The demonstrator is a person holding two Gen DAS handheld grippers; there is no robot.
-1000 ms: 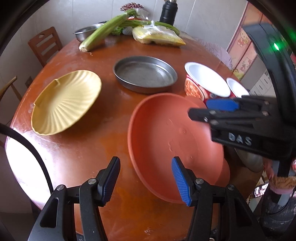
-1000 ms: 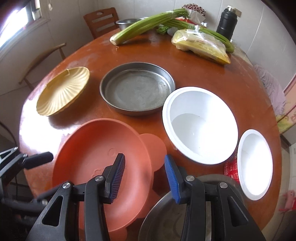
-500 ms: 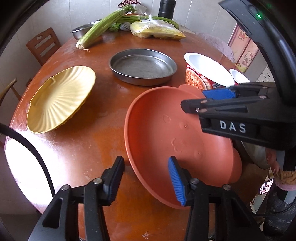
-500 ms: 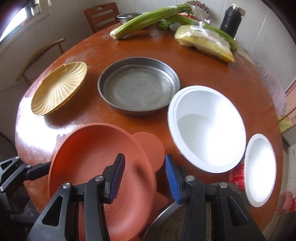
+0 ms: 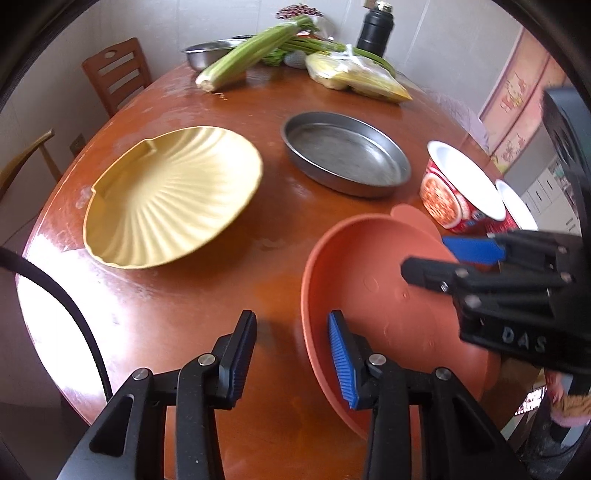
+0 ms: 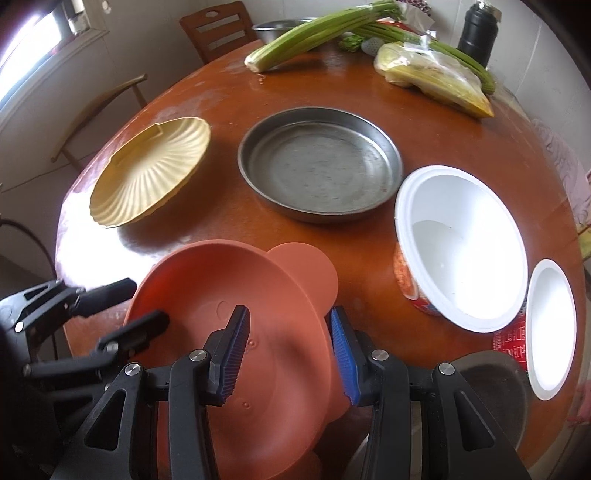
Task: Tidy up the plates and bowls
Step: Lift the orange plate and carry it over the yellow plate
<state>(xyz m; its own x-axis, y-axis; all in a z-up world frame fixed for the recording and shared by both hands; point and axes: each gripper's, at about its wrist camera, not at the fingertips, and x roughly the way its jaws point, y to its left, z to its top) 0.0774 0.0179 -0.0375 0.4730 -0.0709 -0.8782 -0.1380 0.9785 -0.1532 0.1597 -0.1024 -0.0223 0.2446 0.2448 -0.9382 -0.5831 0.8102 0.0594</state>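
Round, glossy red-brown wooden table (image 6: 229,92), tiled wall behind, wooden chair (image 6: 218,26) at far edge. Left to right: ribbed yellow shell-shaped plate (image 6: 151,173); round metal pan (image 6: 319,164); white-lined paper bowl (image 6: 460,245). Matte terracotta plate (image 6: 258,343), eared, at near edge. Left gripper (image 5: 291,354) and right gripper (image 6: 288,347) each gaped, straddling its rim, holding nothing.

Raised letters "DAS" stand on the black plastic body of the right gripper (image 5: 476,258). Print on the red-patterned white paper bowl (image 5: 460,190) is unreadable.
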